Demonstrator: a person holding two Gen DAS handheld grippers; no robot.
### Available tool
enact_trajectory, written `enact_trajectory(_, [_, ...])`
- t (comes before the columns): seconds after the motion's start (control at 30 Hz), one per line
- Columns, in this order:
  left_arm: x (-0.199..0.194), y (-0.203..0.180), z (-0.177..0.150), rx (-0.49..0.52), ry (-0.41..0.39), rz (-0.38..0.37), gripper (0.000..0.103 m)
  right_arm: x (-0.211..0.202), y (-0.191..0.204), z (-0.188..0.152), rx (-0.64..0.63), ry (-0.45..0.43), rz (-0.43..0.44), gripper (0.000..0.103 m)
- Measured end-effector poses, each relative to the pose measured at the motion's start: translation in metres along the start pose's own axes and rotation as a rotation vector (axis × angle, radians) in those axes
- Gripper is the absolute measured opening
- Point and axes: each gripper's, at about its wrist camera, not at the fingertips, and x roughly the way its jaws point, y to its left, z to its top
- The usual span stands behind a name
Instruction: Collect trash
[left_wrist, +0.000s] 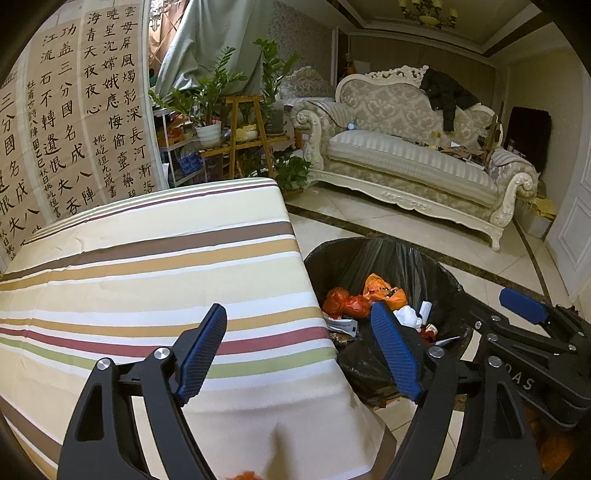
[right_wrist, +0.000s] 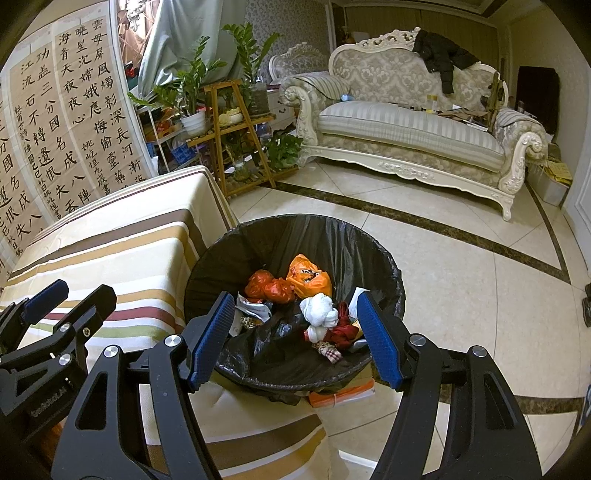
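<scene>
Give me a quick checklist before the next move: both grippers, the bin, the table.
1. Left gripper empty, fingers apart: ok.
2. Right gripper empty, fingers apart: ok.
3. Round bin with black plastic liner upright beside the table, mouth unobstructed: ok.
4. Room left in bin above the orange plastic bags and white crumpled tissue: ok.
5. Striped tablecloth free of trash: ok where visible; near edge cannot tell.

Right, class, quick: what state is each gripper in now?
Left gripper: open, holding nothing.
Right gripper: open, holding nothing.
</scene>
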Motion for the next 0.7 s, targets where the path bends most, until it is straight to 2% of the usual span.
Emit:
enact_trajectory(0.2, [0.0,0.003,0.003,-0.025,-0.022,-0.01,0.083,0.0,0.0,0.0,0.0,0.001,0.0,0.067])
enact_trajectory(0.4, [0.0,0.004,0.0,-0.02,-0.044,0.006,0.083,0.0,0.003,-0.001,-0.003,0.006,0.001,0.067])
enact_trajectory(0.7, [0.012,0.026,-0.003,-0.065,0.024,0.038,0.083,0.003,0.022,-0.004,-0.033,0.014,0.021,0.069])
